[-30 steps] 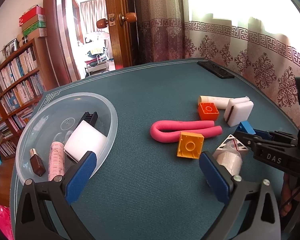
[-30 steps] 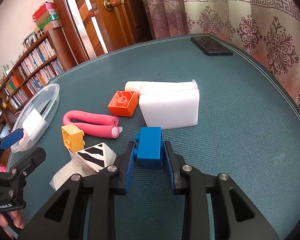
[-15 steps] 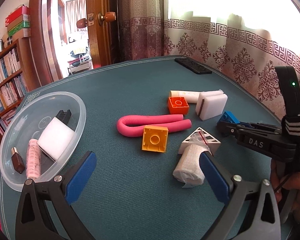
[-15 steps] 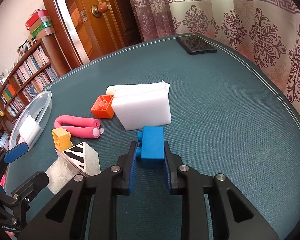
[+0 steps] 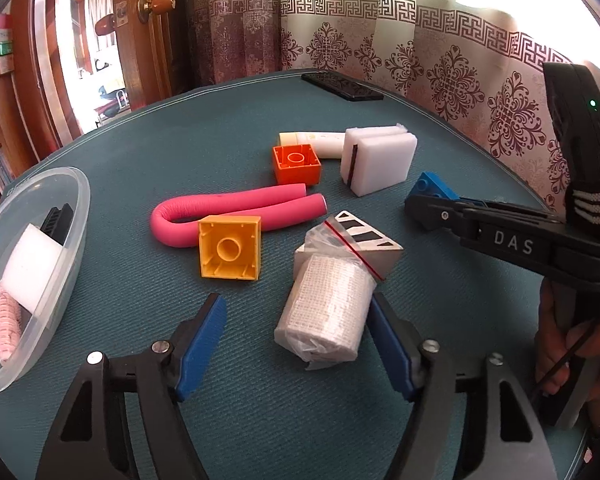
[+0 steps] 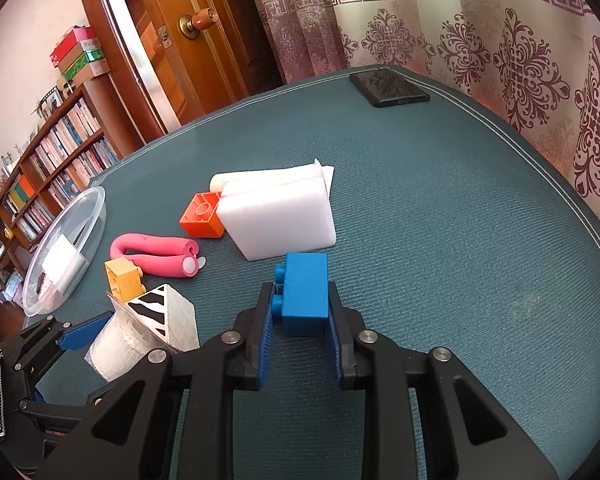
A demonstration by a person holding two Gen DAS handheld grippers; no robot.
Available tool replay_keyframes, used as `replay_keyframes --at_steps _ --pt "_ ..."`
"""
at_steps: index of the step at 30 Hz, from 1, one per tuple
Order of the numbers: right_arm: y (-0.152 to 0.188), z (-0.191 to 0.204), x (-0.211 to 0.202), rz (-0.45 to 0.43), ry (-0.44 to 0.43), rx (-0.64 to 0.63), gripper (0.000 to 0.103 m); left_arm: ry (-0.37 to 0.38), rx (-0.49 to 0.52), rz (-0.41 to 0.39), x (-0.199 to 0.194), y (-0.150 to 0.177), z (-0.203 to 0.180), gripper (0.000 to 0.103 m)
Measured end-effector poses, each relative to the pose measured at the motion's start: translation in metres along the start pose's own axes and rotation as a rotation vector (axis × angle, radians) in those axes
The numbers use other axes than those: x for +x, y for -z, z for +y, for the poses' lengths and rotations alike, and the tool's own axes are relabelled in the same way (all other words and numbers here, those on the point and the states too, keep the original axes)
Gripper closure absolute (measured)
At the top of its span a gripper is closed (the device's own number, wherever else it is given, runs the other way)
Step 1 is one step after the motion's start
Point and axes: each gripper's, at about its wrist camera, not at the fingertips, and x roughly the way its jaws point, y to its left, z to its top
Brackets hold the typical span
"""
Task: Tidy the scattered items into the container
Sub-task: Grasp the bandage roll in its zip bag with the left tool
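Between the spread-apart fingers of the left gripper (image 5: 296, 344), the wrapped gauze roll (image 5: 326, 314) is being framed, lying right of centre, long axis pointing away. Off right, the blue brick (image 6: 305, 294) is being pinched by the right gripper (image 6: 300, 320); the container (image 5: 28, 280) is sitting far left.

Two low, close wrist views facing across table (image 5: 260, 420), sharing scattered items

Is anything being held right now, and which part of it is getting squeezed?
Yes. The right gripper squeezes the blue block by its two long sides. The left gripper is open around the bandage roll, holding nothing.
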Motion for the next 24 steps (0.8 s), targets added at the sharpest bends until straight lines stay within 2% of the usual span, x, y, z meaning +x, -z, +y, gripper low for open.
replay_keyframes --at_steps 4,9,17,24 --pt "0.0 0.0 0.001 0.0 0.001 -0.001 0.078 -0.006 0.0 -0.001 -0.002 0.001 0.0 0.038" --pt "0.0 0.0 0.0 0.0 -0.001 0.0 0.078 -0.003 -0.016 -0.009 -0.005 0.001 0.003 0.06" --pt "0.0 -0.001 -0.002 -0.013 -0.019 0.009 0.078 -0.009 -0.052 -0.024 -0.01 0.002 0.01 0.06" --pt "0.0 0.001 -0.007 -0.045 -0.04 0.004 0.078 -0.04 -0.072 -0.067 -0.023 0.0 0.017 0.061"
